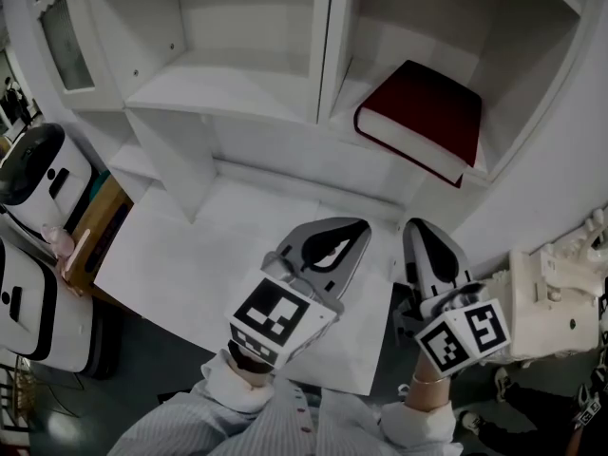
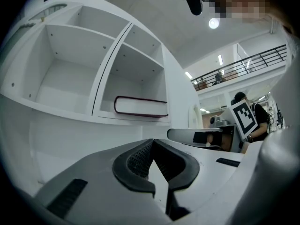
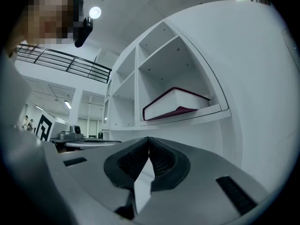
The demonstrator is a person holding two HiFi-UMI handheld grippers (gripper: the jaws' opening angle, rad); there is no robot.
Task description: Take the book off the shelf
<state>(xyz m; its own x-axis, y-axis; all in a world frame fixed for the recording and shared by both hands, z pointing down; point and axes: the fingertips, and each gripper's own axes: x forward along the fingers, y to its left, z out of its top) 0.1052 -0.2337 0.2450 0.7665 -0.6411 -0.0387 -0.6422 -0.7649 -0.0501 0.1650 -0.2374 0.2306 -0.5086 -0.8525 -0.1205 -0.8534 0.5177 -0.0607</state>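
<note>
The book (image 1: 425,117) lies flat in the right-hand box of the white shelf (image 1: 326,46), with its dark red cover facing up. It sits close to the front edge of that box, and one corner seems to stick out a little past the edge. The left gripper (image 1: 353,228) and the right gripper (image 1: 416,226) are both low down over the white table (image 1: 180,255), side by side, with their tips pointing at the shelf. The book is up and ahead of them both, well apart from the tips. The right gripper is nearer, because the book is almost straight ahead of it, while for the left gripper the book is ahead and off to the right. In each gripper view the two dark pads meet at the tip, so both sets of jaws are closed, and nothing is between them. The long side of the book seems to run along the front of the shelf, so the pale page edges face the grippers (the rounded closed end is on the left in the left gripper view). I think the right gripper has the shorter way to go. Its jaws would have to open first, wide enough to fit over the thick front edge, before it can pinch the book and pull it out.
</note>
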